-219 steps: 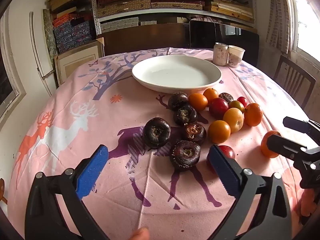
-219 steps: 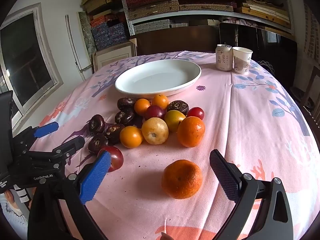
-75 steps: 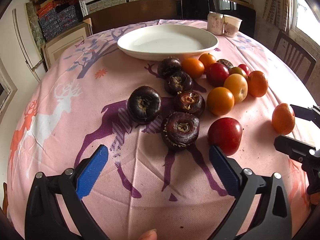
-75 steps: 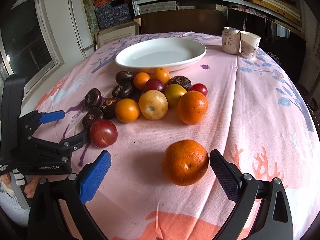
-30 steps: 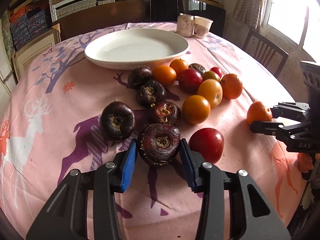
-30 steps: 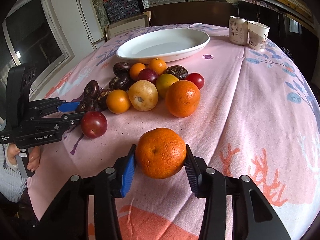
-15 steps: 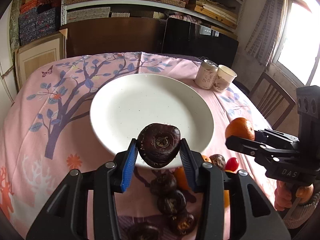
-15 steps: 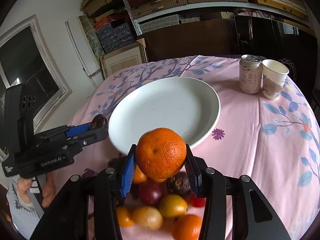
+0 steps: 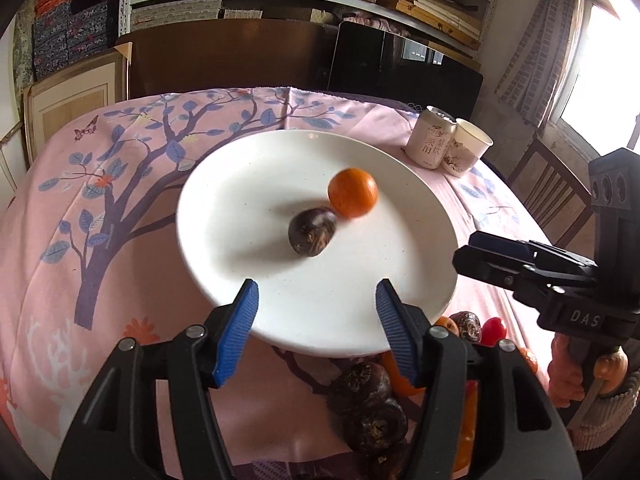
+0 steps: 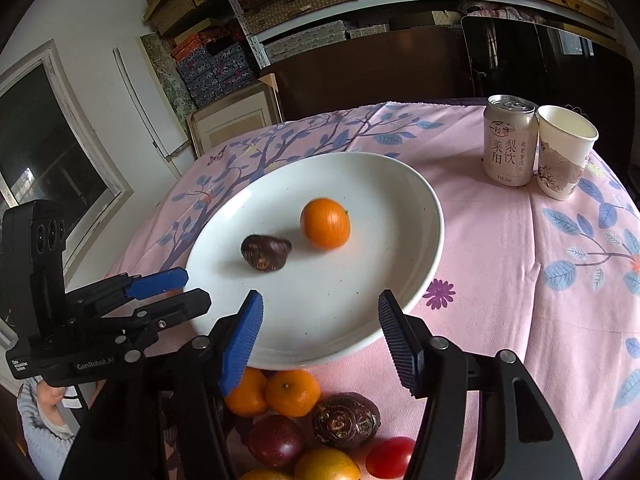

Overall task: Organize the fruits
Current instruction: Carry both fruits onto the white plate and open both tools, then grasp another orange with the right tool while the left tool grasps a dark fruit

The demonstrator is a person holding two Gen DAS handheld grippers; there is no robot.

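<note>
Two fruits now lie in the white plate [image 10: 404, 312], and both pairs of jaws are opening with nothing between them, so the step in hand looks like the release of the first two pieces.

At the lower left of the right wrist view the left gripper [image 10: 176, 288] hangs just off the plate's near-left rim, its jaws at a middling gap, one blue ribbed pad showing. Right of it, left of the plate's centre, sits the dark chestnut-like fruit [image 10: 266, 256]: squat, flattened, rough brown-purple skin with a pale scarred patch. Just beside it, to the upper right, is the orange [image 10: 325, 223], round, smooth and glossy; in the left wrist view the two look touching and slightly blurred, perhaps not yet settled. The plate itself is shallow, glazed and slick, so round fruit may roll on it.

At the lower middle the right gripper [image 10: 320, 336] holds its jaws equally part-open over the near rim. Below the rim, on the pink printed cloth of the worktop [image 10: 540, 320], the remaining heap [image 10: 304, 420] waits: small oranges, a knobbly dark fruit, a purple plum, a red one.

Next, I judge, each gripper must draw back and down to that heap, open wider, and straddle a single fruit without nudging its neighbours.
</note>
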